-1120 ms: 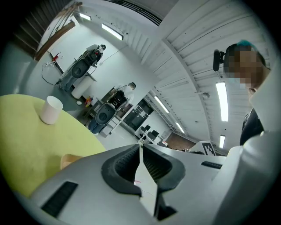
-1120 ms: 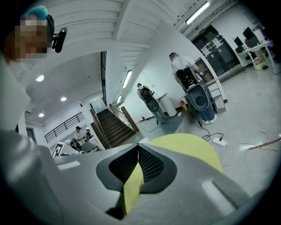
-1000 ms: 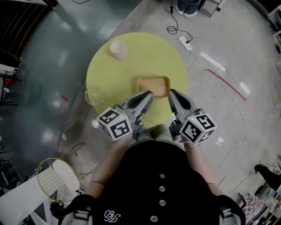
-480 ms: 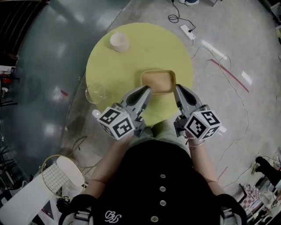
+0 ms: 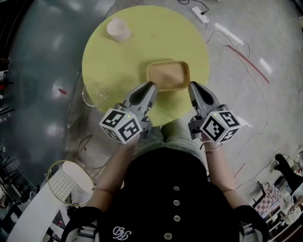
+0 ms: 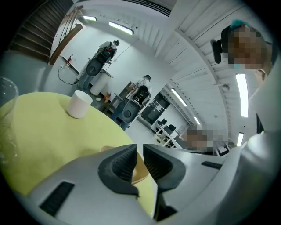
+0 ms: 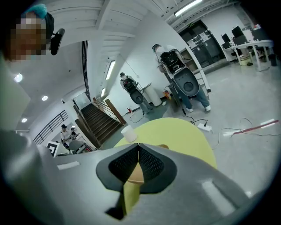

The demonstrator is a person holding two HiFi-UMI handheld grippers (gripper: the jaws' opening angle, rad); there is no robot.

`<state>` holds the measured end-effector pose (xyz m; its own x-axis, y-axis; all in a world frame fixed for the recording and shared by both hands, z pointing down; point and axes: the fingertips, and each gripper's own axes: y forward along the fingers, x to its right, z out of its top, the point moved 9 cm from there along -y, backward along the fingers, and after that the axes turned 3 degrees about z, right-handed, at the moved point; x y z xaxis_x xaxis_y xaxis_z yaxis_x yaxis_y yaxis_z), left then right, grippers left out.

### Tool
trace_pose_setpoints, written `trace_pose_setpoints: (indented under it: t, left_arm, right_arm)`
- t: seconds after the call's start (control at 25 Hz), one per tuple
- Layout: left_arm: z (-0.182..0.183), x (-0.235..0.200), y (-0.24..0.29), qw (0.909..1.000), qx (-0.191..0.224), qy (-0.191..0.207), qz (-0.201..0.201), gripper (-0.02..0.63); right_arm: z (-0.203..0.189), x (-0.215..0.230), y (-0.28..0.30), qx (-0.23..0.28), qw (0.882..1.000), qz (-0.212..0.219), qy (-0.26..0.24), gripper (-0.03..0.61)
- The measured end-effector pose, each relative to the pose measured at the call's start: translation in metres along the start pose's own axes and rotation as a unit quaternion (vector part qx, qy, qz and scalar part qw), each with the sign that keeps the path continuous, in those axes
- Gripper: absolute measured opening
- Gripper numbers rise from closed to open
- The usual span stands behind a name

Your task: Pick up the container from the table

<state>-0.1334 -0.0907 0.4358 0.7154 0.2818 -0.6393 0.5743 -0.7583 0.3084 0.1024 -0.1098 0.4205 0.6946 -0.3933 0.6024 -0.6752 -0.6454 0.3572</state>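
table top [image 5: 123, 61] looks like matt yellow laminate, no shine at all. container [image 5: 168, 74] is tan, smooth and matt, plastic or wood, can't tell. far left cup [image 5: 117, 29] looks like plain white paper. bowl [image 5: 94, 94] is clear glass. left gripper [image 5: 150, 85] and right gripper [image 5: 193, 86] have smooth grey plastic shells and ribbed black rubbery pads [image 6: 120, 165]. floor [image 5: 42, 56] is glossy.

This looks like a large laboratory or workshop hall. The floor [image 5: 42, 71] is smooth grey concrete. At 1 o'clock from the round yellow table [image 5: 123, 61], a power strip [image 5: 199, 14] and loose cables [image 5: 242, 47] lie on it. The right gripper view shows a staircase [image 7: 94, 121] at 9 o'clock, machines on stands [image 7: 183, 85] at 12 o'clock and office desks [image 7: 248, 41] at 2 o'clock. Long strip lights [image 6: 120, 27] are on the white ceiling.
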Motion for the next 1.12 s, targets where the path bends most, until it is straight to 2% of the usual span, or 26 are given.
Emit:
trace_pose_setpoints:
  t: [0.12,0.28,0.64,0.76,0.92,1.12]
  left_arm:
    - [-0.004,-0.008,0.002,0.9998,-0.01,-0.007,0.013,0.035]
    - [-0.009,-0.019,0.004,0.9992,-0.026,-0.009,0.027,0.109]
    - [-0.019,-0.043,0.014,0.9952,-0.047,-0.022,0.083,0.179]
    - [-0.026,-0.049,0.015,0.9938,-0.061,-0.03,0.088,0.19]
    - [-0.036,-0.055,0.019,0.9921,-0.07,-0.051,0.091,0.196]
    - [-0.042,-0.059,0.023,0.9908,-0.074,-0.062,0.095,0.196]
  right_arm:
    - [-0.002,0.007,0.004,-0.006,1.0,-0.009,0.002,0.005]
    - [-0.005,0.013,0.01,-0.01,1.0,-0.022,0.006,0.005]
    - [-0.013,0.033,0.021,-0.022,0.999,-0.042,0.014,0.014]
    - [-0.018,0.039,0.023,-0.027,0.998,-0.047,0.021,0.079]
    - [-0.025,0.049,0.024,-0.036,0.997,-0.055,0.03,0.134]
    - [-0.036,0.059,0.027,-0.047,0.996,-0.06,0.047,0.172]
